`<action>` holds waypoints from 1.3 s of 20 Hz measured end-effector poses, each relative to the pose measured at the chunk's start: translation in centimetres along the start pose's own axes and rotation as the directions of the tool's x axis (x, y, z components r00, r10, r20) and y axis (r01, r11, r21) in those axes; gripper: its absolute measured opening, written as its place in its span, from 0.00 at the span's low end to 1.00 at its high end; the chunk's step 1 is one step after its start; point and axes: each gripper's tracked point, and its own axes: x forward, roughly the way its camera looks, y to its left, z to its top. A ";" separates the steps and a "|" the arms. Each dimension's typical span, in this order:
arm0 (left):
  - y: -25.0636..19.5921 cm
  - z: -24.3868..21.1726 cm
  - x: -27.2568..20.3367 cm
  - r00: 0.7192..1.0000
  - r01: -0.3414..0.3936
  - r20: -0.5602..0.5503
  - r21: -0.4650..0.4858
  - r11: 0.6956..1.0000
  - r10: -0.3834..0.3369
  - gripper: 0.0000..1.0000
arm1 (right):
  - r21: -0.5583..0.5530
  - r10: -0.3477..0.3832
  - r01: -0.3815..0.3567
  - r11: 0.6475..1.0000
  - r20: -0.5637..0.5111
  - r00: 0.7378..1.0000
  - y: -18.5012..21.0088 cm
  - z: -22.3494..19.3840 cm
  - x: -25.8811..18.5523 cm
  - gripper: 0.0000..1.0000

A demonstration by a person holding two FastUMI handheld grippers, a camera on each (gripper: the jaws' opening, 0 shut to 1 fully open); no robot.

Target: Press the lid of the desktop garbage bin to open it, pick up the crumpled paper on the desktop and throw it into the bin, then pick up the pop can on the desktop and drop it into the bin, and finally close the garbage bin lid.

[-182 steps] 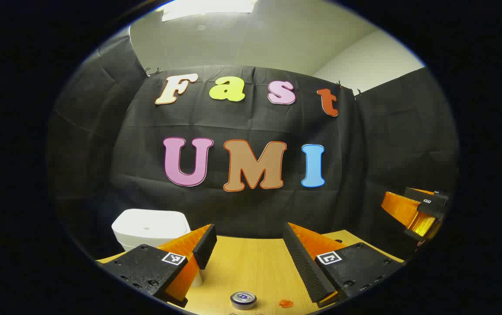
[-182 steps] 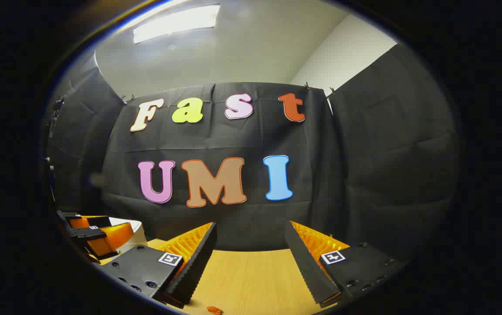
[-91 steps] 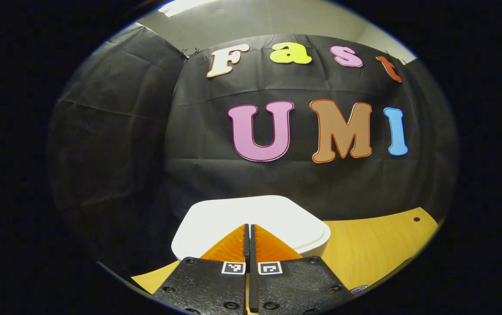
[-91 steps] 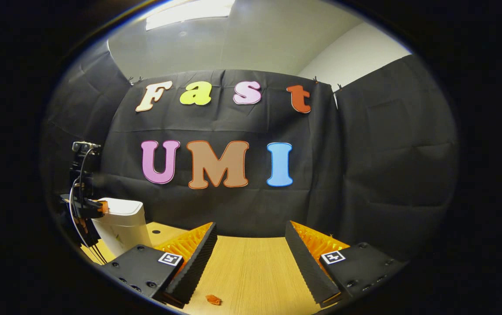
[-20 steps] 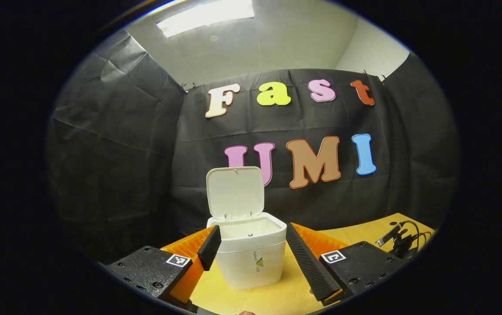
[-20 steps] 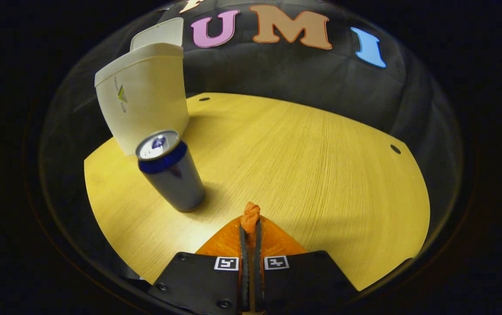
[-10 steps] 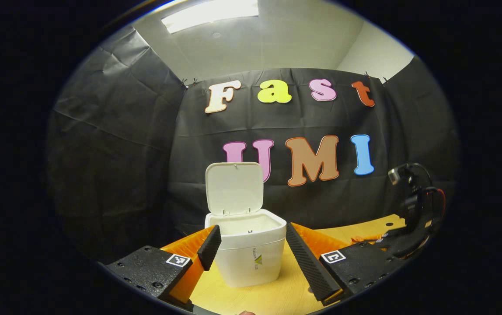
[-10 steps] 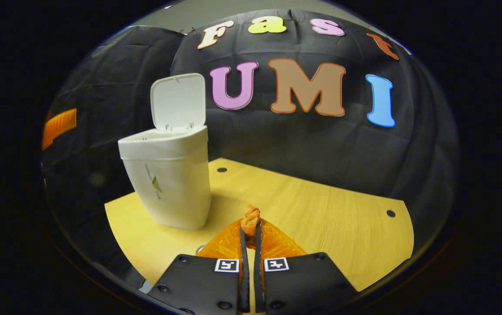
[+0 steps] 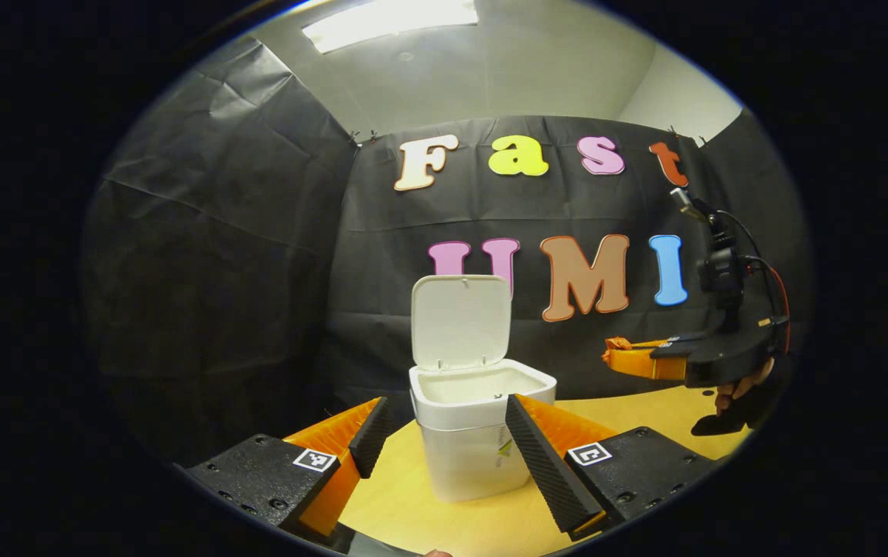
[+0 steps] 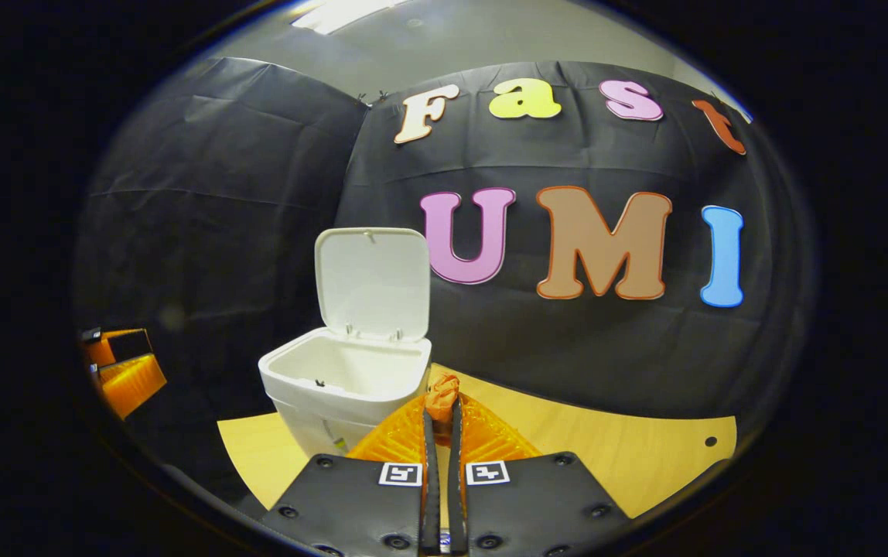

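The white desktop bin [image 9: 469,456] stands on the wooden table with its lid [image 9: 459,320] swung up and its inside bare. My left gripper [image 9: 444,435] is open, its fingers framing the bin from the near side without touching it. In the right gripper view the bin [image 10: 336,383] sits just ahead and left of my right gripper [image 10: 442,424], which is shut on the small orange crumpled paper [image 10: 442,393] at about rim height, beside the bin's right edge. The left gripper view shows the right gripper [image 9: 645,360] in the air to the bin's right, held by a hand [image 9: 738,387].
The wooden table [image 10: 614,452] stretches right of the bin, with small holes near its edge. Black cloth walls close in the back and left. The left gripper [image 10: 123,375] shows at the far left of the right gripper view.
The right gripper rose from the table beside the can, carrying the paper up and toward the open bin. The left gripper shifted slightly, so the bin sits more to the right in its view.
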 end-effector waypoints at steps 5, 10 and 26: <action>5.2 -0.7 -0.9 0.996 -0.091 -0.011 0.000 0.996 0.091 0.93 | -0.003 0.054 -0.054 0.999 0.009 0.999 4.5 1.7 4.9 0.06; 8.7 -1.8 -1.5 0.985 -0.166 -0.040 -0.002 0.986 0.165 0.91 | 0.000 0.074 -0.074 0.997 0.007 0.997 7.5 2.2 9.2 0.06; 5.2 -0.8 0.9 0.999 -0.048 -0.010 -0.012 0.999 0.048 0.92 | -0.006 -0.010 0.011 1.000 0.069 0.998 4.5 3.4 5.1 0.99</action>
